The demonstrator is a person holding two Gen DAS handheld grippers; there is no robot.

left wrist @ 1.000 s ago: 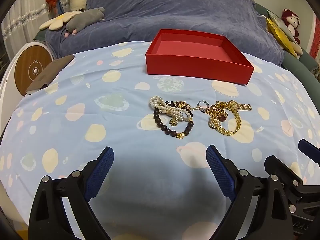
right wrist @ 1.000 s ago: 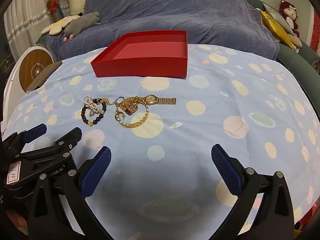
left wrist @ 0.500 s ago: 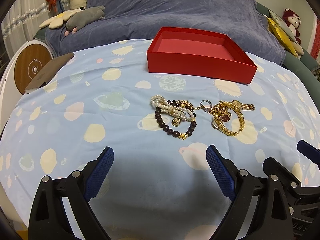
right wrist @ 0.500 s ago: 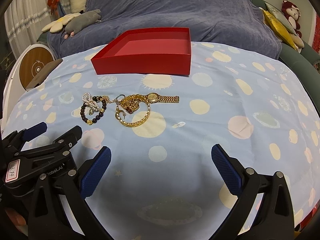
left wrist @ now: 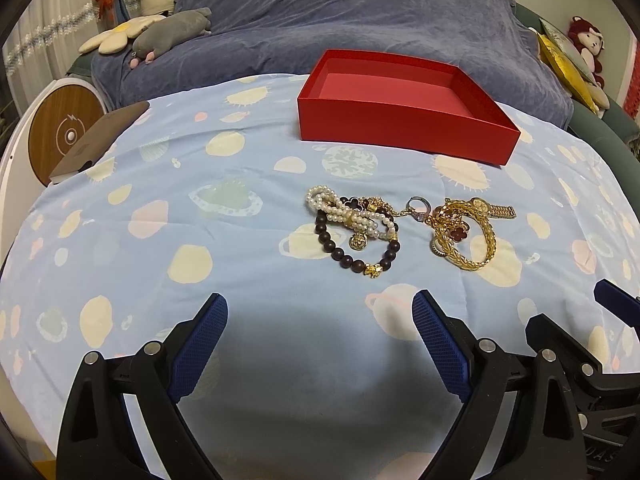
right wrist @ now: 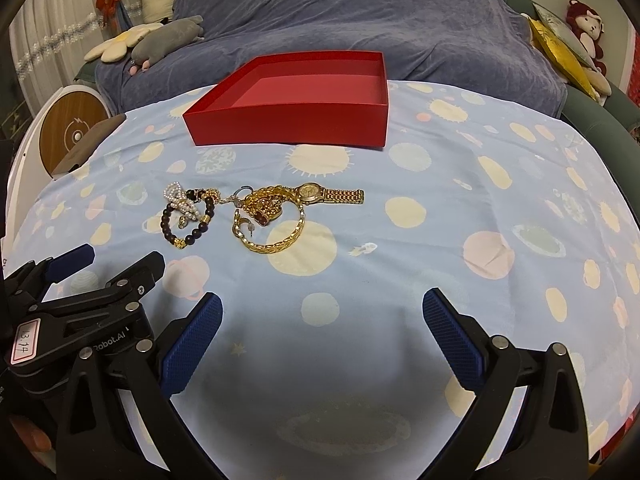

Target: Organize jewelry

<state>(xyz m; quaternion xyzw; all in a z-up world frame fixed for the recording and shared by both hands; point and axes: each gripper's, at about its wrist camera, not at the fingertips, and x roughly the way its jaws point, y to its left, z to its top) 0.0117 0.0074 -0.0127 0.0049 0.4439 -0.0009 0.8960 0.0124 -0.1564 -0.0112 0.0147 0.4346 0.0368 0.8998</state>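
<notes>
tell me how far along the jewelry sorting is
Nothing looks done: the red box is empty. Nothing is in hand: the left gripper and right gripper are both open, short of the pile. Left: the bead bracelet, pearls, gold bangle and watch all lie on the cloth.

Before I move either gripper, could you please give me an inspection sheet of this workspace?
Surface: light blue planet-print cloth, wrinkled, covering the table.
Job's things: open red cardboard box, inside looks empty; nearer us, tangled dark-bead bracelet with white pearl strand; beside it gold chain bracelet and gold wristwatch, all lying on the cloth.
Clutter: brown flat pad at the cloth's left edge.
Grippers: left gripper open, holding nothing; right gripper open, holding nothing; both short of the jewelry.
Cables: nothing seen.
Surroundings: blue-grey blanket-covered sofa, grey plush toy, red plush doll, round wood-faced device.
</notes>
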